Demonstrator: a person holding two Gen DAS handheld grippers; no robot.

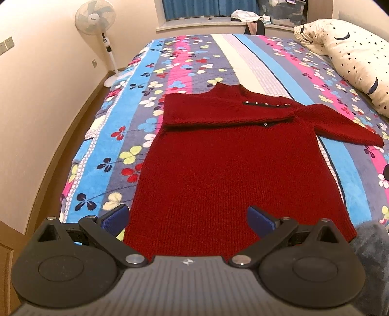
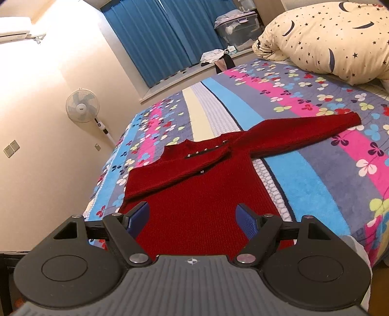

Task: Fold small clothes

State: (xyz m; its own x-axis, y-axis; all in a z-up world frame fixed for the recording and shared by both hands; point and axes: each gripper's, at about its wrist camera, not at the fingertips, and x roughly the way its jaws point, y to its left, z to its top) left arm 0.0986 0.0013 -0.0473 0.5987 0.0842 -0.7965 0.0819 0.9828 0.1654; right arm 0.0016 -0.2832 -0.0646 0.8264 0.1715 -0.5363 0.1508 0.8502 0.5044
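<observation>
A dark red knit sweater (image 1: 226, 165) lies flat on the bed. Its left sleeve is folded across the chest and its right sleeve (image 1: 340, 121) stretches out to the right. A row of small metal studs runs along the shoulder. My left gripper (image 1: 188, 216) is open and empty above the sweater's hem. In the right wrist view the sweater (image 2: 201, 194) lies ahead, with the outstretched sleeve (image 2: 304, 133) to the right. My right gripper (image 2: 192, 215) is open and empty above the lower body of the sweater.
The bed has a striped flowered blanket (image 1: 194, 60). A star-patterned pillow (image 1: 352, 56) lies at the right; it also shows in the right wrist view (image 2: 328, 41). A standing fan (image 1: 97, 24) is by the left wall. A windowsill with clutter (image 1: 245, 17) is beyond the bed.
</observation>
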